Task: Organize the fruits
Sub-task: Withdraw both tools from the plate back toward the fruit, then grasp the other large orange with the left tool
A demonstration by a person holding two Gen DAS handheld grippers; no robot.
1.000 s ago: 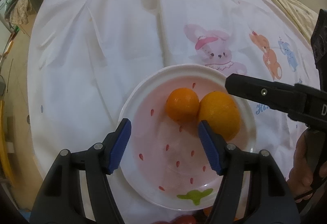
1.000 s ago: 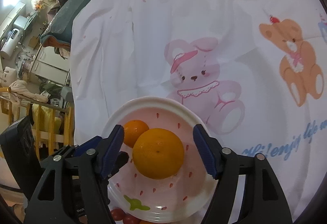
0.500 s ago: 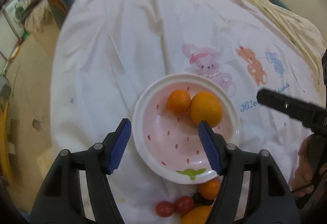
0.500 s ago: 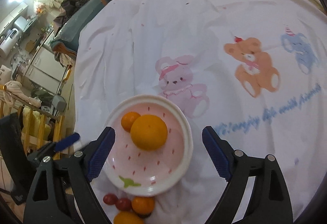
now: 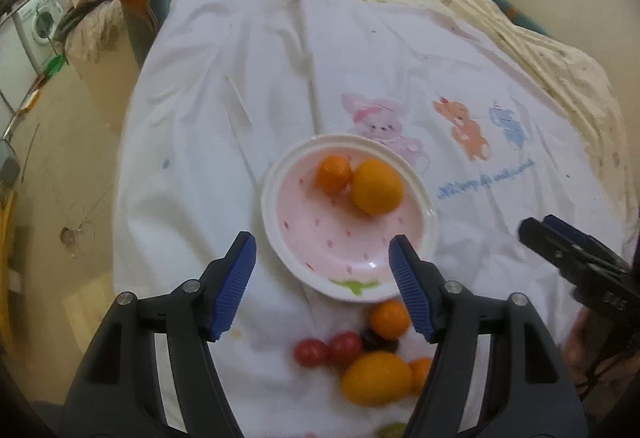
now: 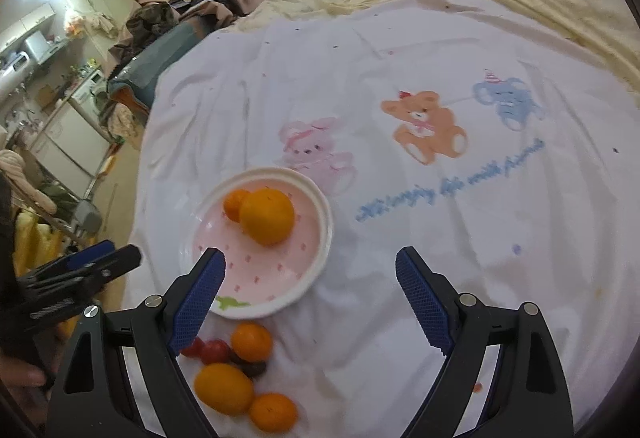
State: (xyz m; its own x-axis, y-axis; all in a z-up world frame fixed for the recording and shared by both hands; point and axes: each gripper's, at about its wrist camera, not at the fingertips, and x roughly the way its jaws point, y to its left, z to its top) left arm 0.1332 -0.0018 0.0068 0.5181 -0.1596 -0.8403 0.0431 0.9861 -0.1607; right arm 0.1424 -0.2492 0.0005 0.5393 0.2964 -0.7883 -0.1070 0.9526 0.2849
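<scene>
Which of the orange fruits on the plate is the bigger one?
The yellowish-orange one on the pink strawberry plate, on the side toward the printed bear. It touches the small, deeper-orange fruit and half hides it in the right wrist view.

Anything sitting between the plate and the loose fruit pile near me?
Nothing: only bare white sheet separates the plate from the loose fruit pile, clearest in the right wrist view.

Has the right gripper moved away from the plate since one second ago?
Yes. The right gripper pulled back and up from the plate; its jaws have just been opening, with nothing between them.
</scene>
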